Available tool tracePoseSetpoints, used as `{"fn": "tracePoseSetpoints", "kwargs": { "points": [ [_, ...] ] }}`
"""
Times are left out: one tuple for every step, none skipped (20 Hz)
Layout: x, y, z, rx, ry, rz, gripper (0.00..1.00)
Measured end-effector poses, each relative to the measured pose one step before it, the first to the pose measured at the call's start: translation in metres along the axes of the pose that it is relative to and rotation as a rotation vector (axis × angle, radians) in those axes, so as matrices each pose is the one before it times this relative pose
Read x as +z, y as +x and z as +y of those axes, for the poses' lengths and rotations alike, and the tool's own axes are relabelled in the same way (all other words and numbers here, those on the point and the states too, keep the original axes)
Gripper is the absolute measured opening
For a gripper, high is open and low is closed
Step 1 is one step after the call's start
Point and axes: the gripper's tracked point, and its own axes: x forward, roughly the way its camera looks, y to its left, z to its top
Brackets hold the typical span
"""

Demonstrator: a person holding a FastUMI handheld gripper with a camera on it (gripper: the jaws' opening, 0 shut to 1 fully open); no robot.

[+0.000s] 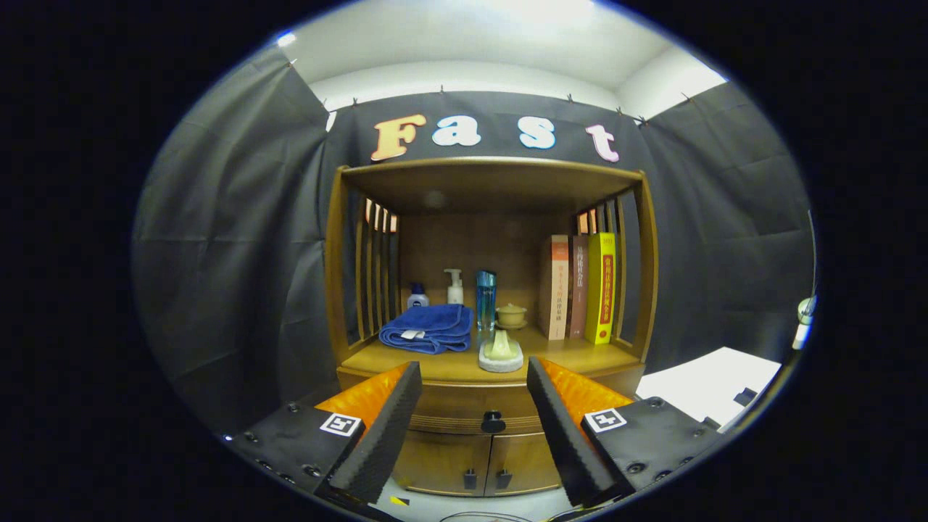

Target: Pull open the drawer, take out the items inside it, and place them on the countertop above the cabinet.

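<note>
Ahead, closed drawer [490, 419] lengthwise across, knob [493, 421] between spread claw [474, 378] fingers.

Cabinet [490, 406] stood ahead, its drawer [471, 417] shut, knob [492, 421] between the hand-held gripper [475, 373] fingers, spread apart.
On the desk [573, 357]: towel [428, 328] at left, soap dish [501, 353] at front centre, three bottles [454, 286] and a cup [511, 315] behind them, books [578, 287] upright at right. Two doors [478, 462] sat below the drawer.
</note>
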Motion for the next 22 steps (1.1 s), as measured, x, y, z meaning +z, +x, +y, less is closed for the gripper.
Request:
{"fn": "tracePoseSetpoints", "kwargs": {
  "points": [
    [0.0056, -0.00382, -0.00073, -0.00186, -0.00151, -0.01142, 0.96],
    [0.00305, -0.00301, -0.00092, -0.00156, 0.00264, -0.00428, 0.96],
    [0.00156, -0.00126, 0.00157, 0.00665, 0.00533, -0.00184, 0.96],
    [0.00018, -0.00062, -0.00005, 0.00396, 0.00512, 0.00156, 0.96],
    [0.00066, 0.00003, -0.00183, 0.001, 0.00482, -0.00116, 0.96],
    [0.00051, 0.0007, -0.0019, -0.00056, 0.0039, -0.00428, 0.96],
    [-0.00089, 0.00024, -0.00237, -0.00482, 0.00151, -0.00274, 0.96],
    [0.00069, -0.00256, -0.0039, -0.00446, -0.00016, 0.00089, 0.96],
    [-0.00197, -0.00059, -0.00198, -0.00325, 0.0008, 0.00163, 0.96],
    [-0.00079, 0.0006, -0.00056, -0.00202, 0.00245, 0.00137, 0.96],
    [-0.00003, -0.00049, -0.00078, 0.00065, 0.00323, -0.00136, 0.96],
    [0.00135, 0.0005, -0.00063, 0.00003, 0.00194, -0.00561, 0.96],
    [0.00166, 0.00009, -0.00026, -0.00119, -0.00078, -0.00682, 0.96],
    [0.00027, 0.00033, -0.00151, -0.0033, -0.00154, -0.00395, 0.96],
    [-0.00083, -0.00035, -0.00064, -0.00239, 0.00075, -0.00095, 0.96],
    [-0.00093, 0.0004, 0.00017, -0.00096, 0.00266, 0.00161, 0.96],
    [-0.00197, 0.00086, 0.00013, -0.00094, 0.00334, 0.00307, 0.96],
    [-0.00052, 0.0012, 0.00044, 0.00045, 0.00306, 0.00145, 0.96],
    [-0.00108, -0.00008, -0.00021, -0.00001, 0.00188, 0.00057, 0.96],
    [0.00017, 0.00012, -0.00072, -0.00031, 0.00139, 0.00022, 0.96],
    [-0.00072, 0.00027, 0.0001, -0.00041, 0.00123, 0.00042, 0.96],
    [-0.00044, -0.00121, 0.00003, -0.00119, 0.00192, 0.00031, 0.96]
  ]
}}
